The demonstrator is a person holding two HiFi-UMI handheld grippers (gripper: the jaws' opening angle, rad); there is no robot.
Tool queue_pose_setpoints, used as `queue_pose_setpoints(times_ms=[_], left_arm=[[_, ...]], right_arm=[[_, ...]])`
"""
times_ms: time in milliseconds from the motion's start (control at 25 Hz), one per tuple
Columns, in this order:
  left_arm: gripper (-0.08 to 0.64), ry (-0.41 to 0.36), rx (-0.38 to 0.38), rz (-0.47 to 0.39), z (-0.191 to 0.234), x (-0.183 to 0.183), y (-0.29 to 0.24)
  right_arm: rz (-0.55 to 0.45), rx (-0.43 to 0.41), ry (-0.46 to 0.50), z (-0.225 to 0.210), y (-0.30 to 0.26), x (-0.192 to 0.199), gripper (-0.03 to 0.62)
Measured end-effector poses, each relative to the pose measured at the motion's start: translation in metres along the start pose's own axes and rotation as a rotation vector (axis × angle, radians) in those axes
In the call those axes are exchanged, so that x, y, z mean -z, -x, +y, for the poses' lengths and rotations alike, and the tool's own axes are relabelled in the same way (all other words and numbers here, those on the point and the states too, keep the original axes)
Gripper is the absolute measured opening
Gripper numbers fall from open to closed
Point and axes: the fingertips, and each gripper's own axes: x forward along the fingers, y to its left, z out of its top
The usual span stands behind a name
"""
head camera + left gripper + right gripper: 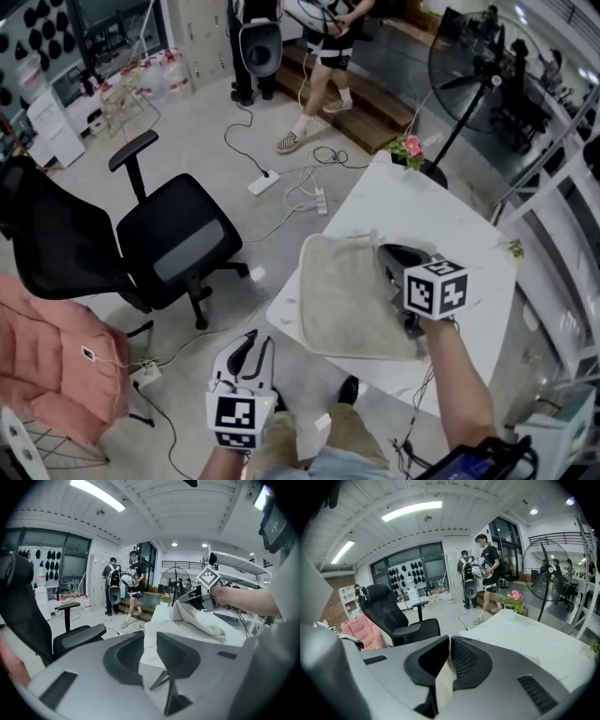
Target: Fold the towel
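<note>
A beige towel (342, 300) lies on the white table (422, 211), its near edge by the table's front. My right gripper (394, 261) is over the towel's right side and shut on its edge. In the right gripper view a strip of the cloth (444, 684) is pinched between the jaws (450, 641). From the left gripper view, the towel (199, 619) rises off the table to the right gripper (190, 597). My left gripper (247, 359) hangs over the floor, left of the table and clear of the towel. Its jaws (149, 641) stand apart with nothing between them.
A black office chair (169, 239) stands on the floor left of the table, with a pink garment (47, 356) further left. Cables and a power strip (263, 182) lie on the floor. A flower pot (410, 148) sits at the table's far corner, a fan (478, 66) behind it. People (323, 56) stand at the back.
</note>
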Motion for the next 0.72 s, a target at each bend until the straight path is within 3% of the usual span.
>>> queue_pose_setpoints(times_ms=[280, 520, 720], left_arm=[[0.087, 0.033, -0.041, -0.003, 0.047, 0.007, 0.018], [0.087, 0.057, -0.068, 0.031, 0.077, 0.029, 0.03], [0.087, 0.063, -0.076, 0.067, 0.09, 0.045, 0.031]], right_arm=[[0.026, -0.046, 0.031, 0.059, -0.051, -0.002, 0.031], [0.133, -0.044, 0.083, 0.086, -0.11, 0.048, 0.032], [0.214, -0.046, 0.063, 0.093, -0.144, 0.091, 0.034]])
